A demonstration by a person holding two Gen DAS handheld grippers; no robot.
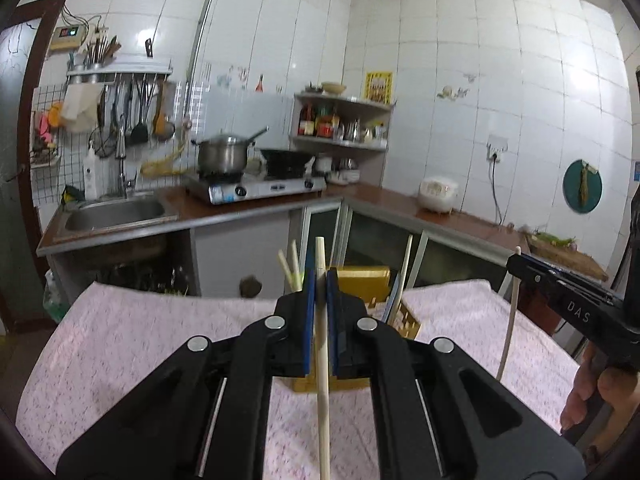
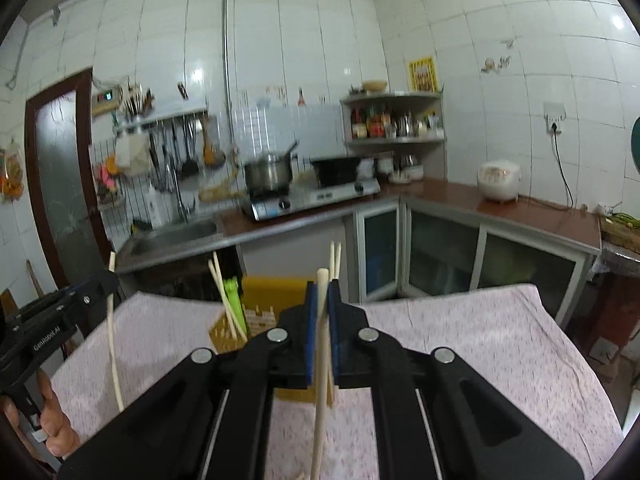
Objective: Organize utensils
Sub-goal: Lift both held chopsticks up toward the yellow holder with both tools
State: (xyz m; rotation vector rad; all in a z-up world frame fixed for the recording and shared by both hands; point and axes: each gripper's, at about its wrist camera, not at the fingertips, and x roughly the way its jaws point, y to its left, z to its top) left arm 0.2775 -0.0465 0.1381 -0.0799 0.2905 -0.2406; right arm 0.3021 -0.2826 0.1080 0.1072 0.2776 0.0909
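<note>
bench (image 1: 160,320): covered by a pink patterned cloth, kitchen counter and sink behind it.
holder (image 2: 272,288): yellow slotted box at the bench's far edge, a few pale chopsticks and a green utensil standing in it.
left gripper (image 1: 320,280): jaws closed on a pale chopstick (image 1: 323,380), held upright above the cloth, just in front of the holder.
right gripper (image 2: 322,292): jaws pinched on a second chopstick (image 2: 320,400), upright, near the holder, beside the left one.
</note>
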